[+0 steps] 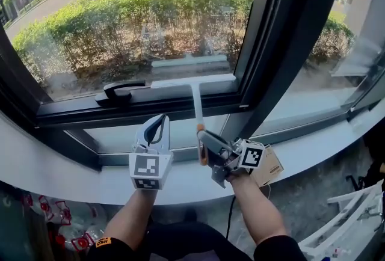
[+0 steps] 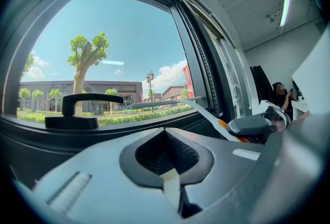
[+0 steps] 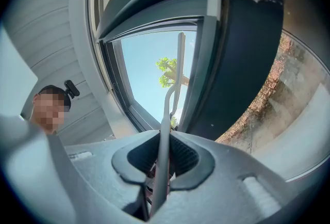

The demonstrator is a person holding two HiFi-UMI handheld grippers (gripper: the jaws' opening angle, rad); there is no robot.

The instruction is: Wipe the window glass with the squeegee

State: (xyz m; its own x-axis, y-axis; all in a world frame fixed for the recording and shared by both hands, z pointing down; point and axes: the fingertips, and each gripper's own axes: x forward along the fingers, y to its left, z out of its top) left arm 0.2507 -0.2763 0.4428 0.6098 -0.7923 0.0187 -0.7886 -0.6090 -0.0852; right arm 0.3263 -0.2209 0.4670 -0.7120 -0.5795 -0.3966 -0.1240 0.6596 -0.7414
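The squeegee (image 1: pixel 194 82) is white, with a T-shaped blade lying along the bottom edge of the window glass (image 1: pixel 132 25) and an orange-ended handle running down toward me. My right gripper (image 1: pixel 204 141) is shut on that handle, and the shaft (image 3: pixel 164 156) passes up between its jaws. My left gripper (image 1: pixel 157 126) hangs just left of it below the window frame, shut with nothing in it (image 2: pixel 166 155). From the left gripper view the squeegee (image 2: pixel 170 104) crosses to the right, in front of the glass.
A black window handle (image 1: pixel 119 91) sits on the lower frame left of the blade. A thick dark mullion (image 1: pixel 289 31) stands to the right. The white sill (image 1: pixel 54 160) curves below. A white rack (image 1: pixel 349 230) is at lower right, red-and-clear items (image 1: pixel 60 218) at lower left.
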